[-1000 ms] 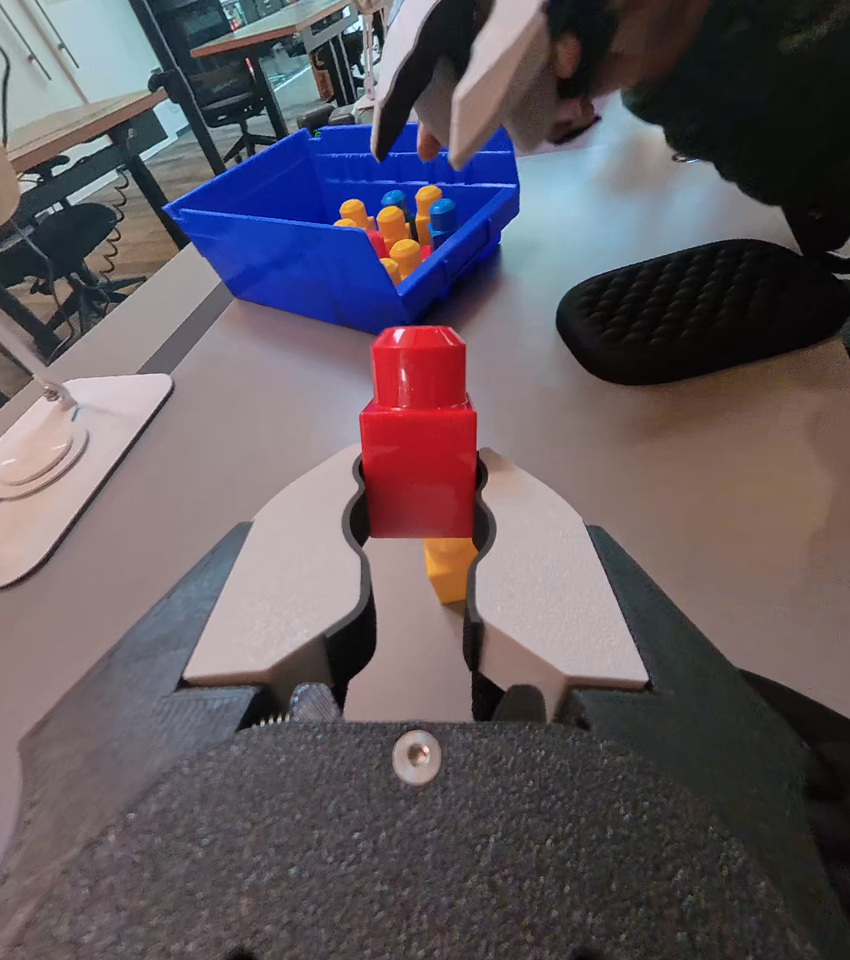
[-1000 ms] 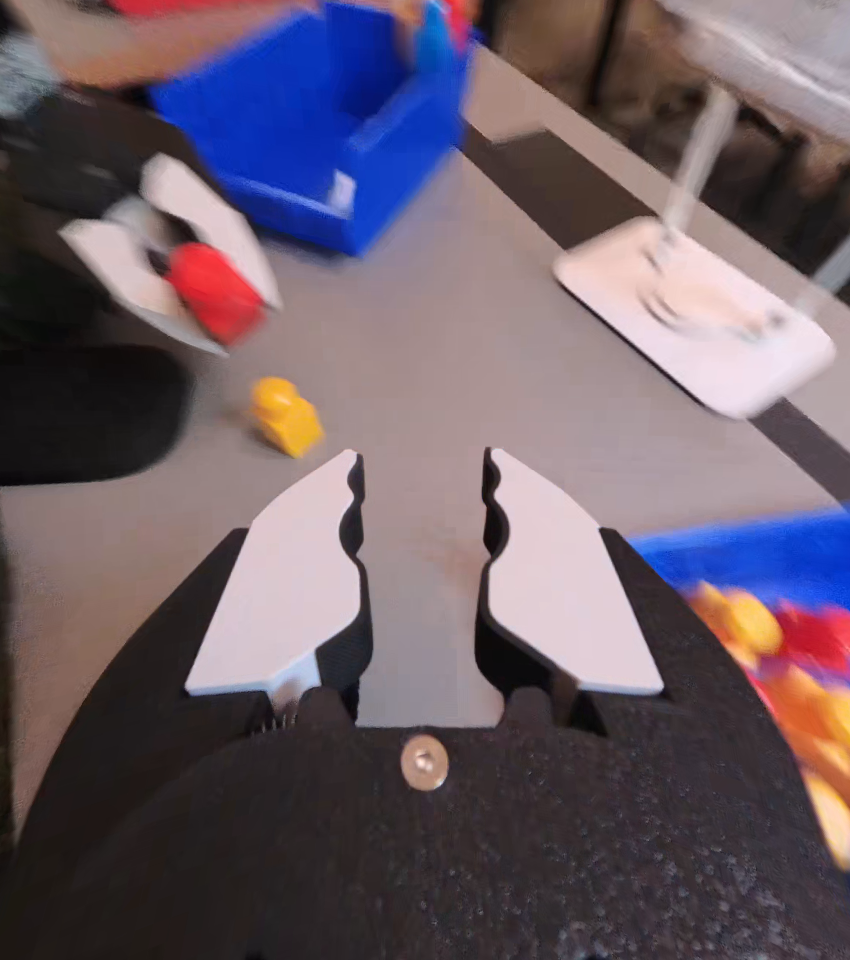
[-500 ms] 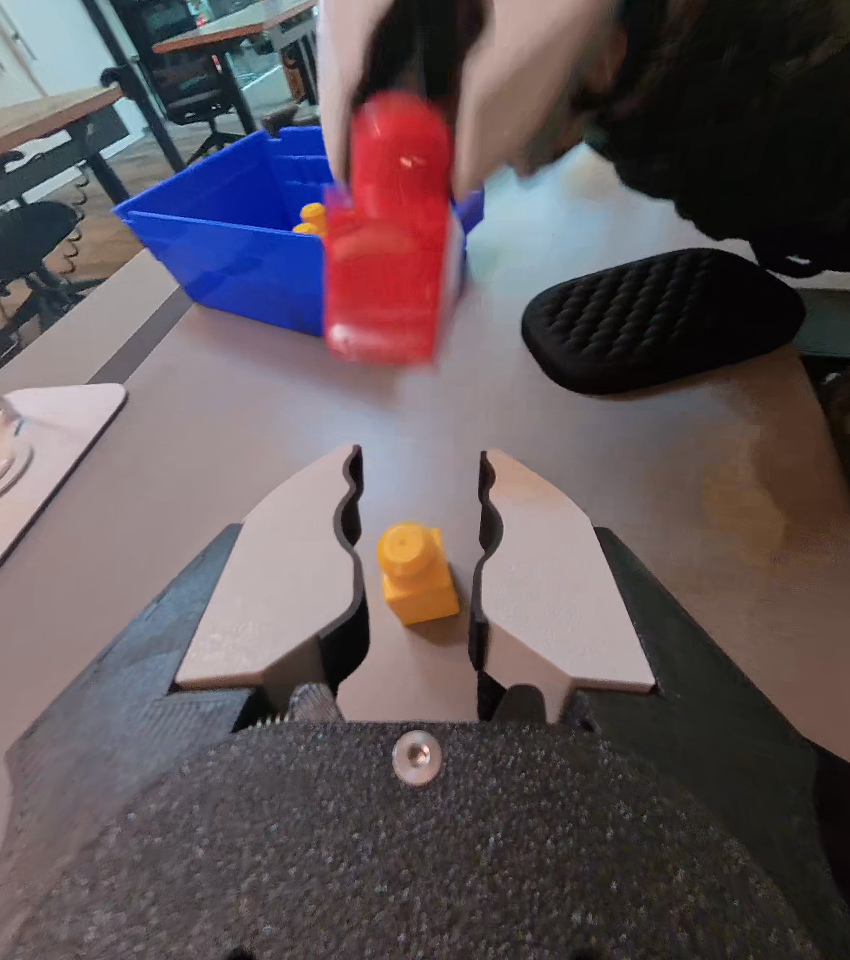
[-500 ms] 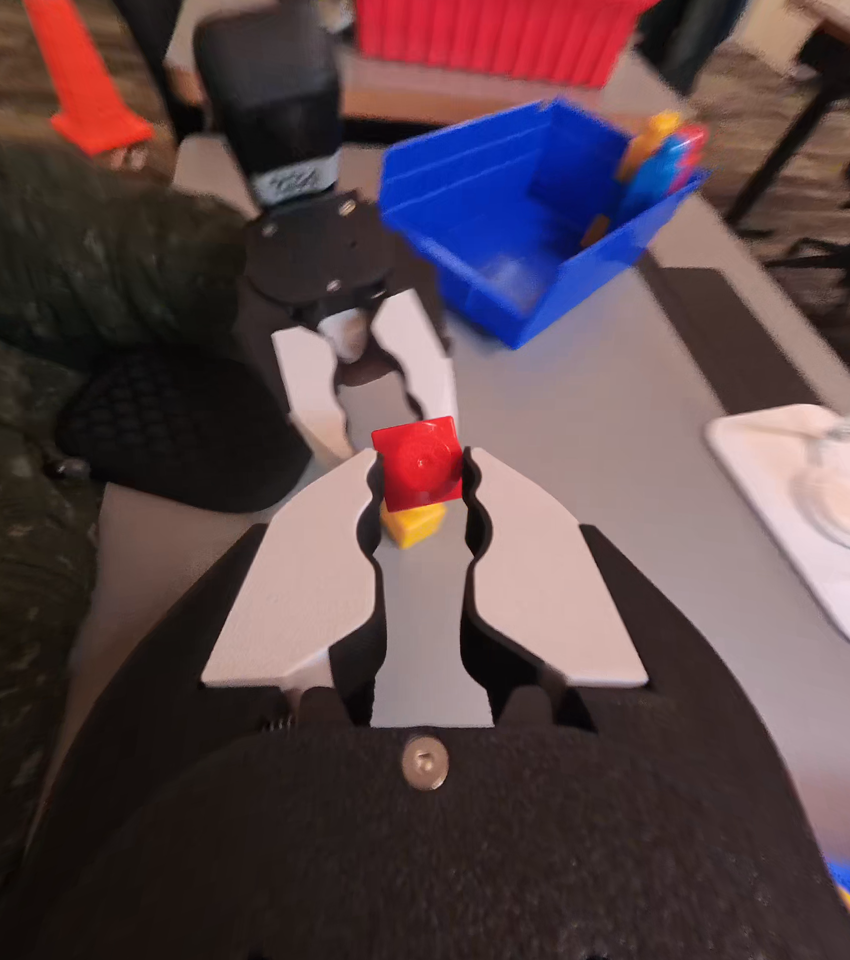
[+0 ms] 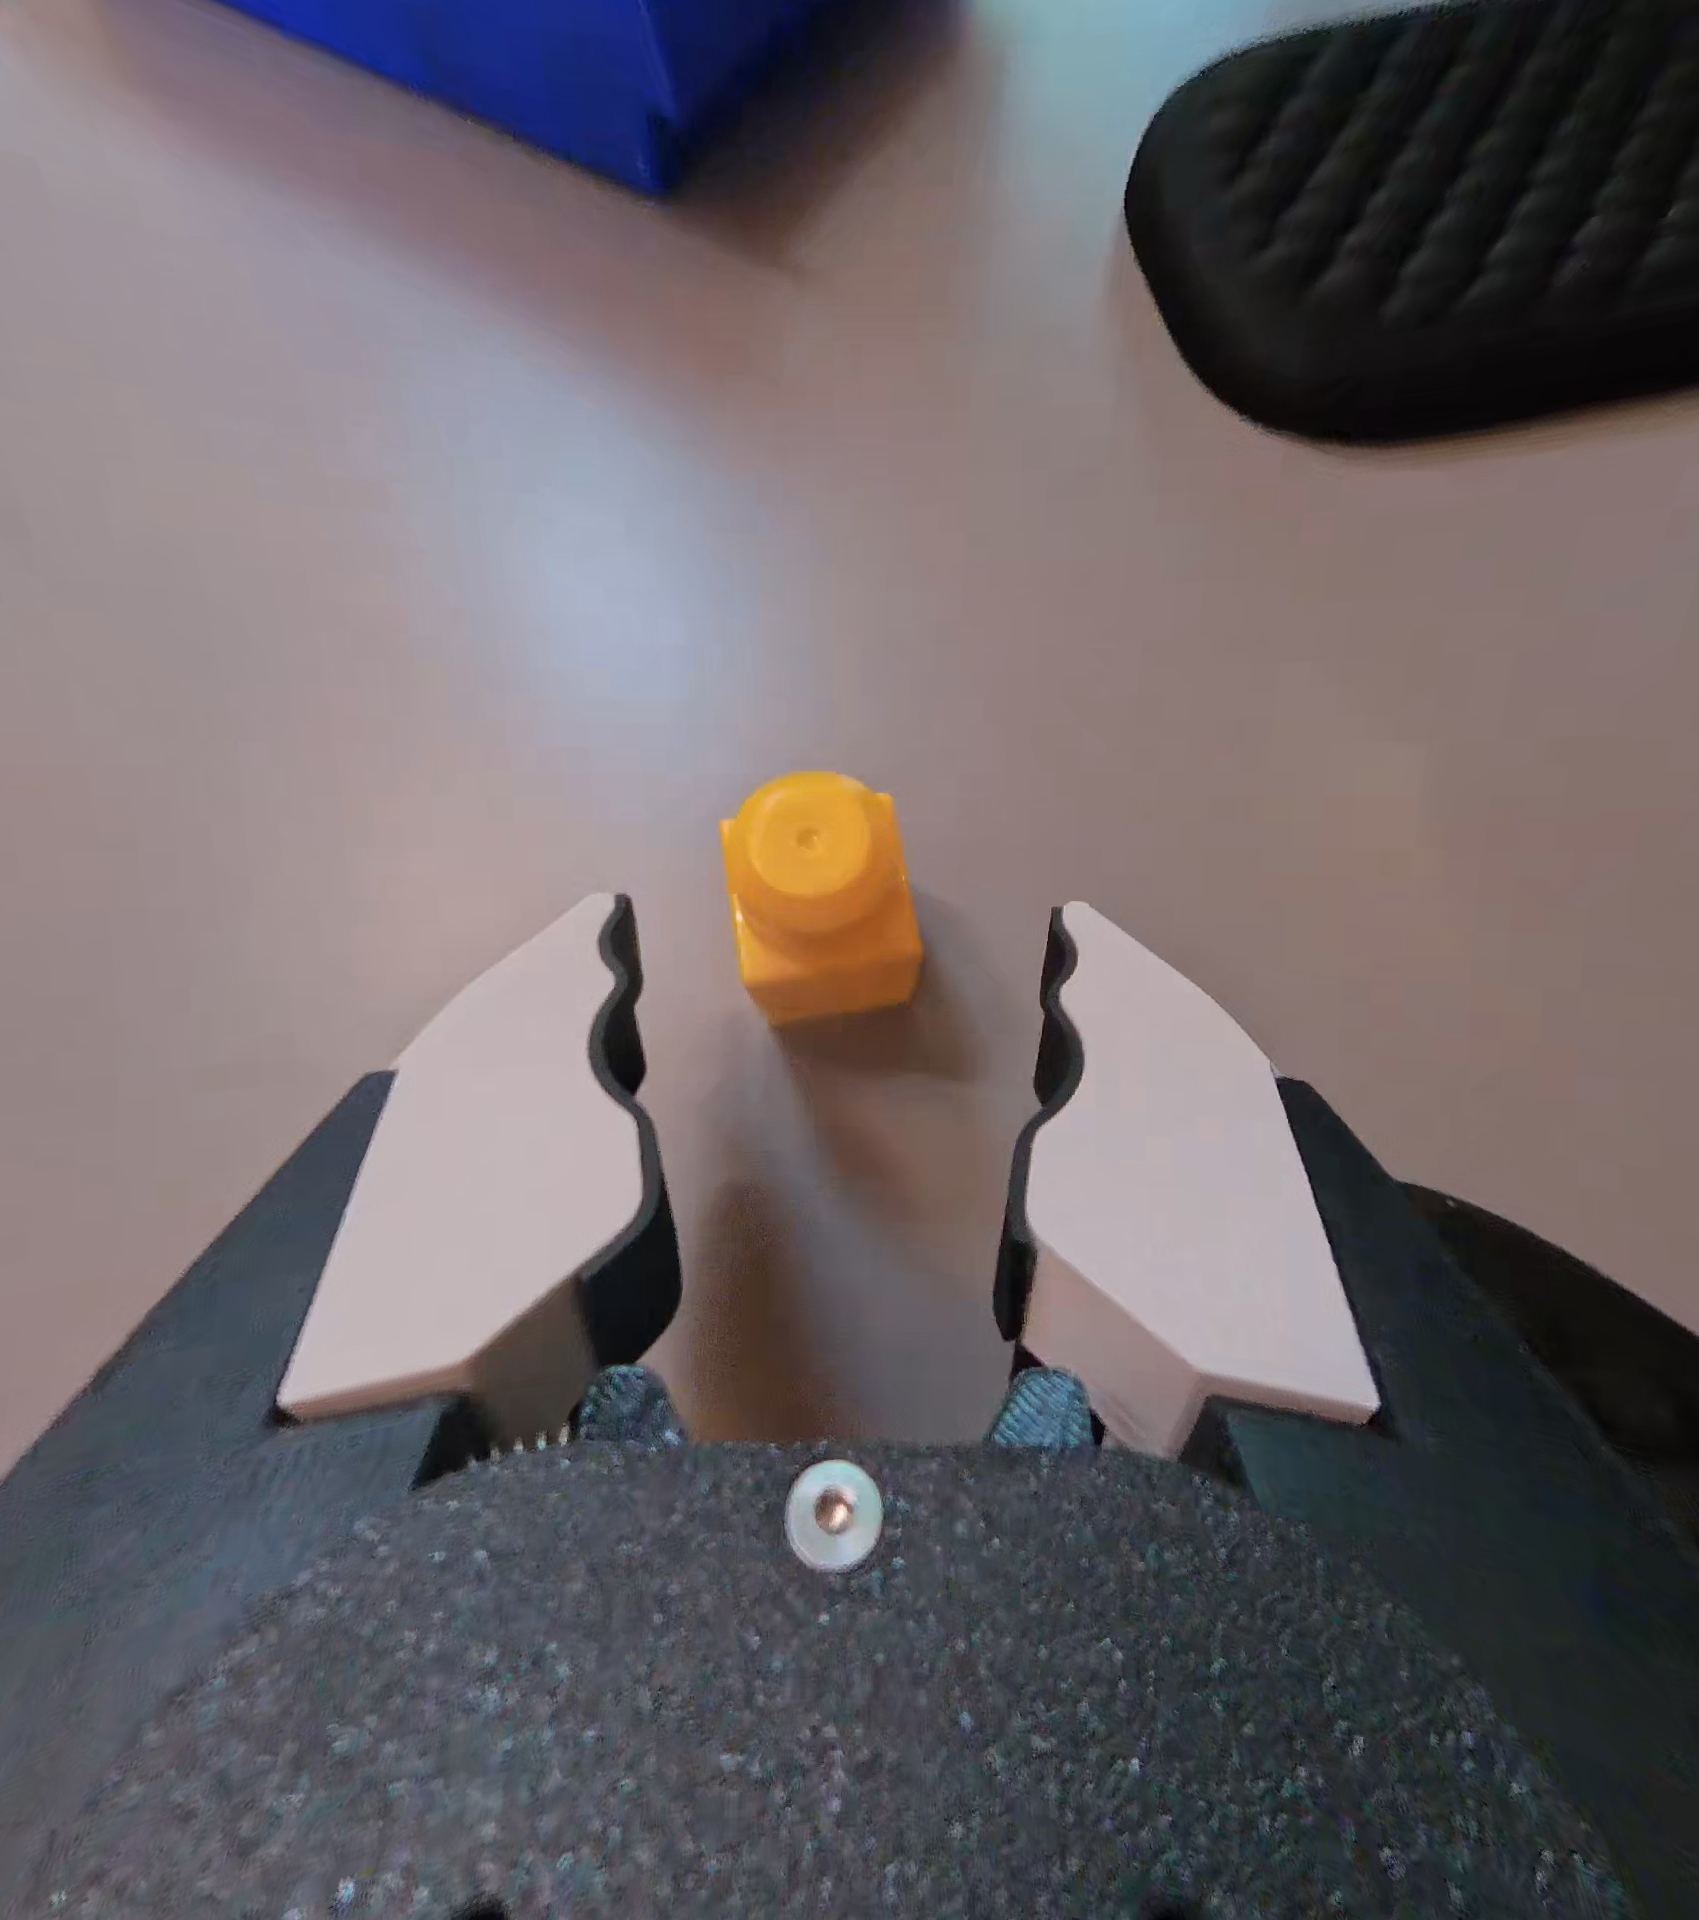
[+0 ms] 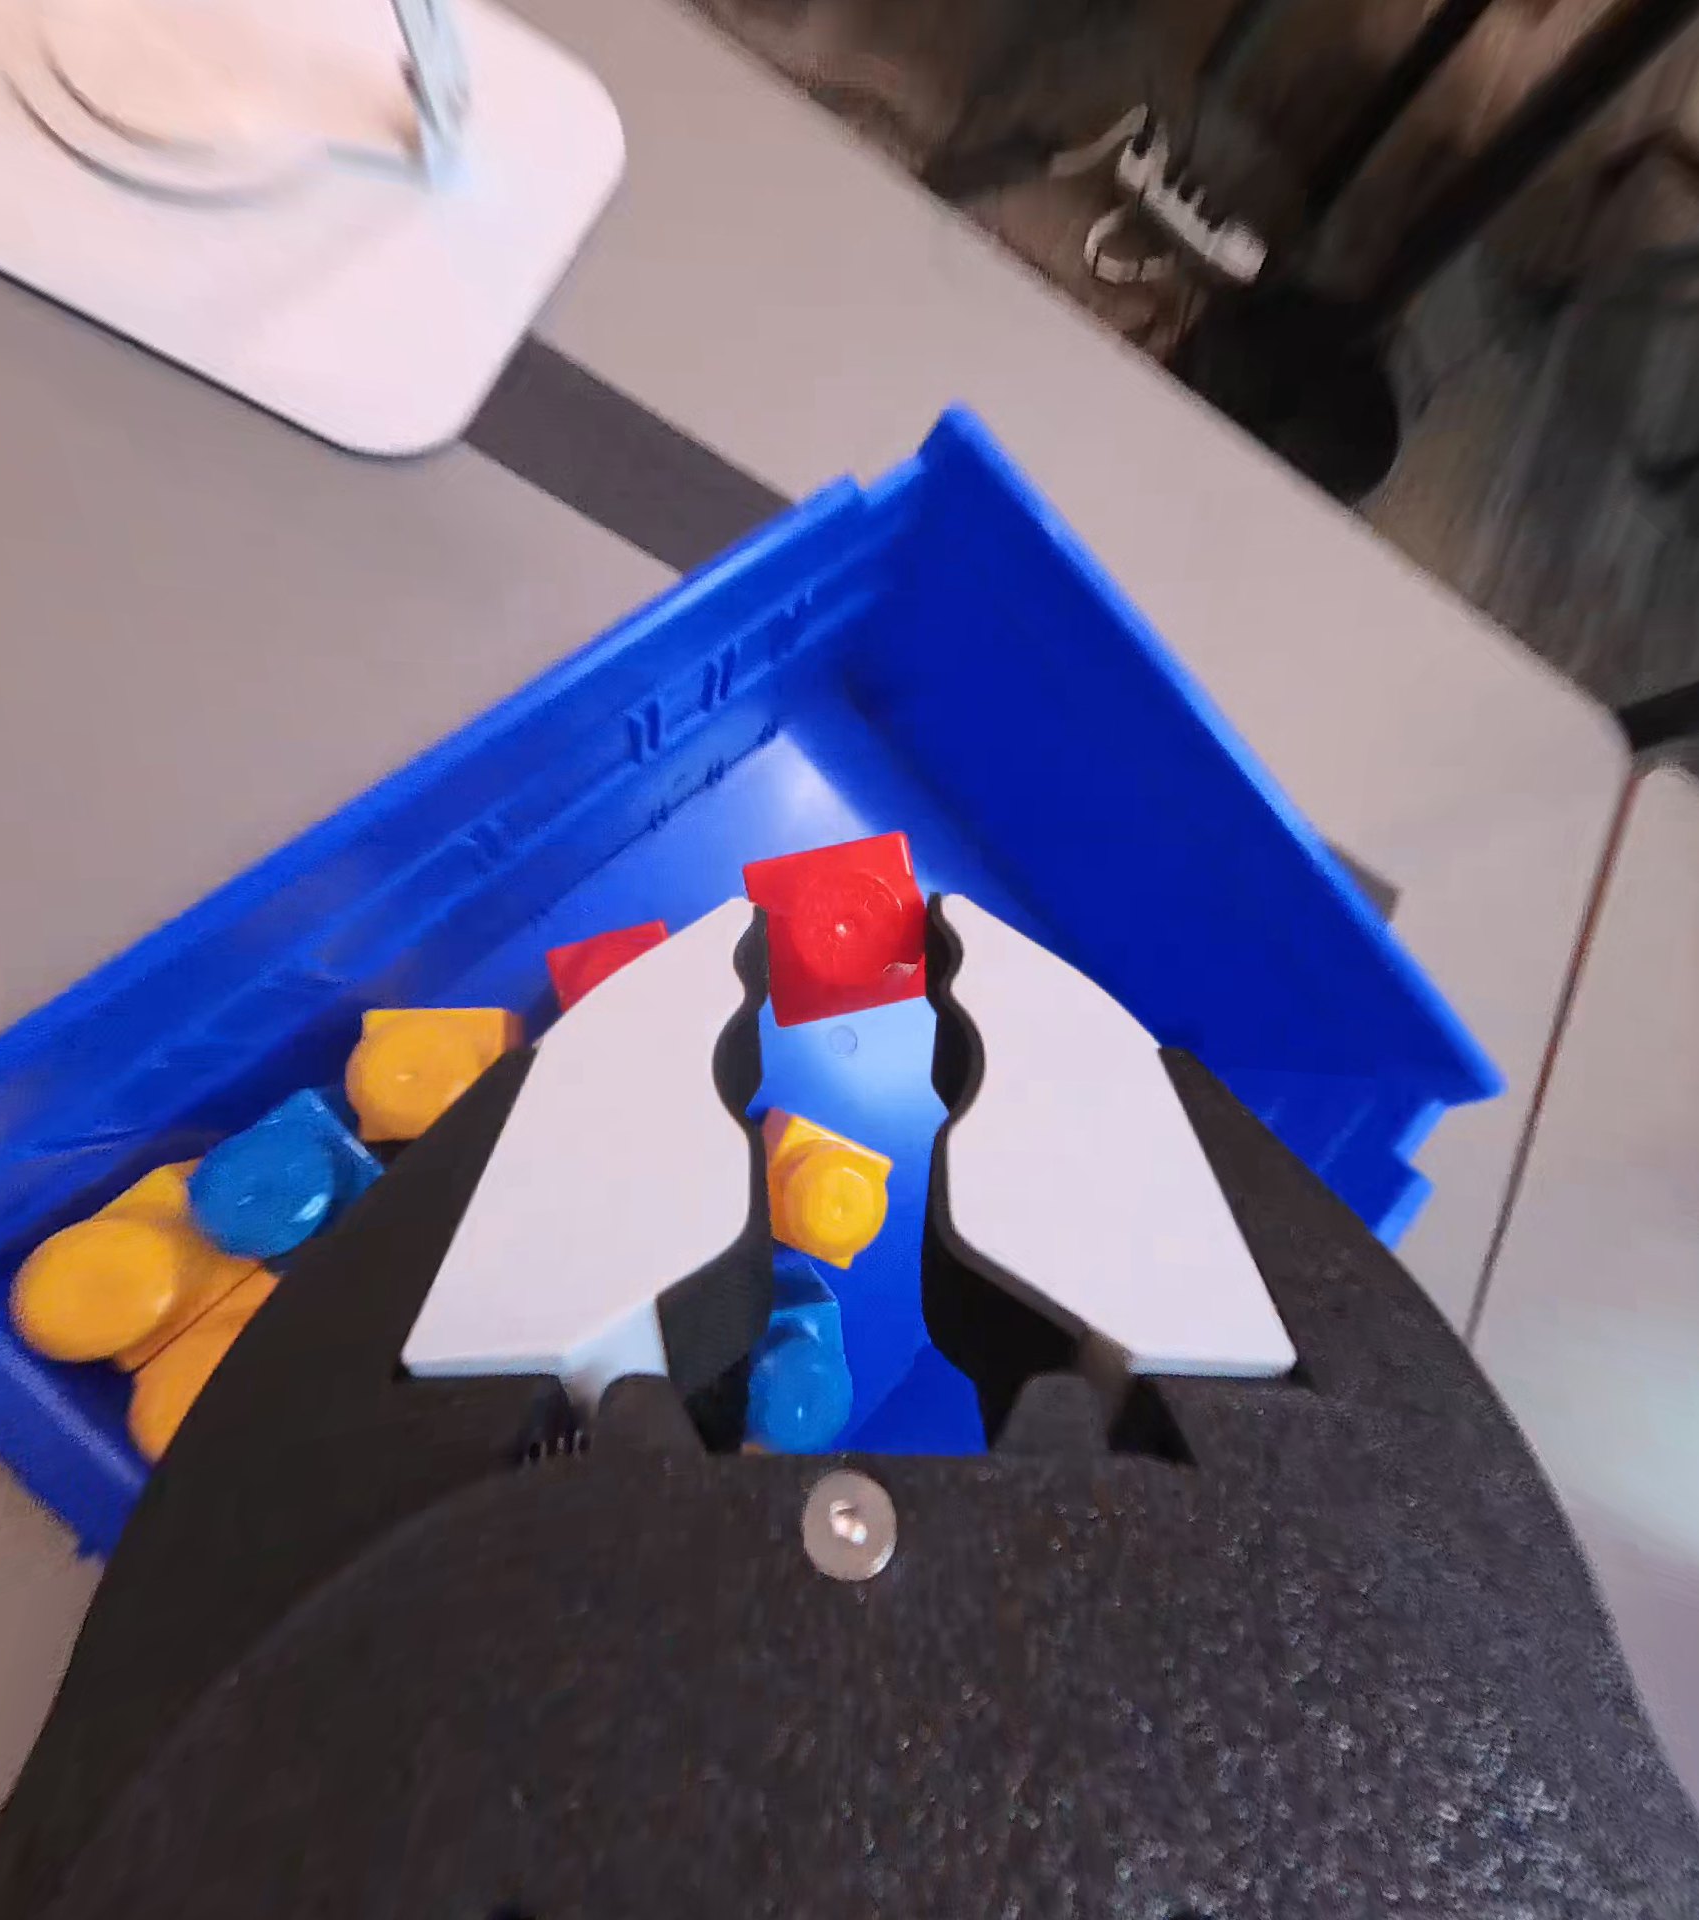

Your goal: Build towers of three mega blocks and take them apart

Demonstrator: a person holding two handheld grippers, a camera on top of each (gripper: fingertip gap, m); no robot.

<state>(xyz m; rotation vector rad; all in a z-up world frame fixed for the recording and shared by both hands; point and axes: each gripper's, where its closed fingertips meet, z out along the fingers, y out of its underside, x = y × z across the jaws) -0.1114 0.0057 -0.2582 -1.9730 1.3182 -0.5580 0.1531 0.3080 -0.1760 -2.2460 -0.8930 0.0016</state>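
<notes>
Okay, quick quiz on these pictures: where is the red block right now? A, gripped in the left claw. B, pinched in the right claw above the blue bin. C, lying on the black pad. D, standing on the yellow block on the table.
B: the right claw is shut on the red block, held over the blue bin, while the left claw is open and empty behind the yellow block.

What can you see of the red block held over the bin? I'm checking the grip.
The glossy red plastic single-stud block is seen from above, its round stud facing the camera. The right hand-held gripper pinches its sides at the fingertips. It hangs over the bare end of the blue plastic bin, apart from the blocks below.
</notes>
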